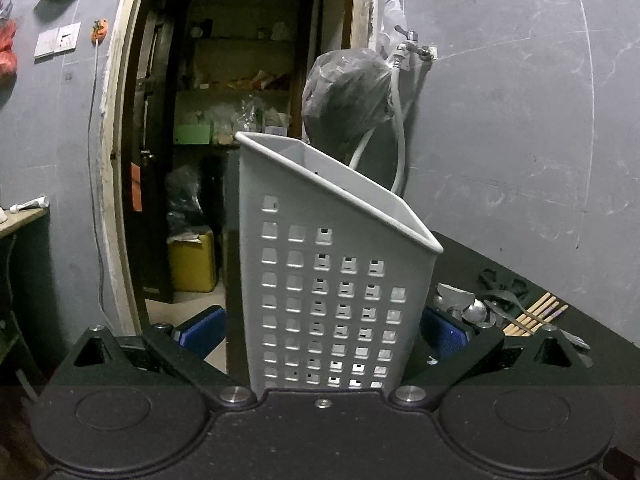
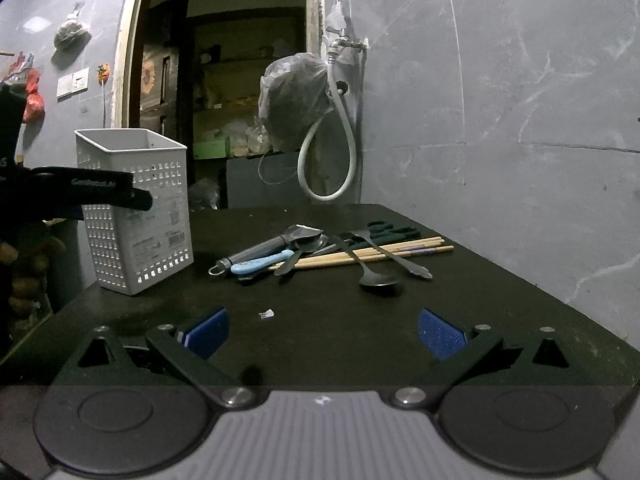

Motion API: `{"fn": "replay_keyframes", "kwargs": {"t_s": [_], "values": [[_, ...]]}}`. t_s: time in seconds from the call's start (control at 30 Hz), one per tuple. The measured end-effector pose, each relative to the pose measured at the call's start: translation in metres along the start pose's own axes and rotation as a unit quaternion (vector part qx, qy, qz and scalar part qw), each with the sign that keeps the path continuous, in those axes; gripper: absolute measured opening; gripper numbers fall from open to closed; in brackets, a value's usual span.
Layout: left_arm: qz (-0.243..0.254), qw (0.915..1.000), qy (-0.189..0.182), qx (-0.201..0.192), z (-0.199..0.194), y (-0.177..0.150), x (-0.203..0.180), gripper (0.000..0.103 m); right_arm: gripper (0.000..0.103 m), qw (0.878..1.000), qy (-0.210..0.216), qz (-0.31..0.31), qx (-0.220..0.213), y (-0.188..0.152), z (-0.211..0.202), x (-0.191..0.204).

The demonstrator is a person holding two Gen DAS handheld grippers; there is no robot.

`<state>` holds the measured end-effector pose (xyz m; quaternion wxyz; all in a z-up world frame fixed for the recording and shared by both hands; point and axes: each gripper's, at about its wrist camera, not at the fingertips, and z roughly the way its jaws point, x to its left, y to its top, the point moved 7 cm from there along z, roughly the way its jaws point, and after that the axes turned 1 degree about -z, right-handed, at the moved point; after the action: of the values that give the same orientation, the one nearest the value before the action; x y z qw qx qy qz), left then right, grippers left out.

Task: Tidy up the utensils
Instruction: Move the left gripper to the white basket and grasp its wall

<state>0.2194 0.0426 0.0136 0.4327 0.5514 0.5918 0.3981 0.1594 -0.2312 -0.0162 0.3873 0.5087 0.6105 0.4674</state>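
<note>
utensils (image 2: 332, 254) are seen heaped loosely near the middle of the dark desk (image 2: 500, 320), well apart from the white perforated caddy (image 2: 138, 208) that stands at the desk's left edge and looks empty from its open top. in the heap a grey-handled tool (image 2: 256, 251), a pale blue handle (image 2: 260, 263), a bundle of wooden chopsticks (image 2: 400, 249) and two dark spoons (image 2: 370, 266) are crossed over one another, with something dark green behind them that cannot be identified.

the left gripper (image 1: 324, 332) is set around the caddy (image 1: 332, 280), its jaws wide with a blue pad to each side; whether the pads touch the walls cannot be told, and the caddy appears tilted in that view. the right gripper (image 2: 324, 332) is held low over the bare desk, jaws wide and empty, short of the heap.

the metal spoons are judged stiff, thin and slippery, lying flat, so a hold across the narrow handle near its middle is advised. the chopsticks are judged light and prone to rolling and scattering; they are best taken as a bundle across the shafts. the caddy is judged light and easily tipped, so it should be steadied low on its walls.
</note>
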Motion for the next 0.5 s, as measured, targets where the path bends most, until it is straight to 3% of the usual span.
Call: {"fn": "replay_keyframes", "kwargs": {"t_s": [0.13,0.27,0.5], "values": [[0.0,1.0,-0.004,-0.001,0.001,-0.001,-0.002,0.099,0.103,1.0,0.0,-0.001,0.0,0.0,0.0,0.0],[-0.005,1.0,-0.005,0.005,0.004,-0.002,-0.002,0.078,0.103,1.0,0.0,-0.002,0.001,0.0,0.0,0.0],[0.003,1.0,-0.006,-0.003,-0.001,-0.006,-0.002,0.078,0.103,1.0,-0.014,-0.011,0.003,0.009,0.003,-0.011]]}}
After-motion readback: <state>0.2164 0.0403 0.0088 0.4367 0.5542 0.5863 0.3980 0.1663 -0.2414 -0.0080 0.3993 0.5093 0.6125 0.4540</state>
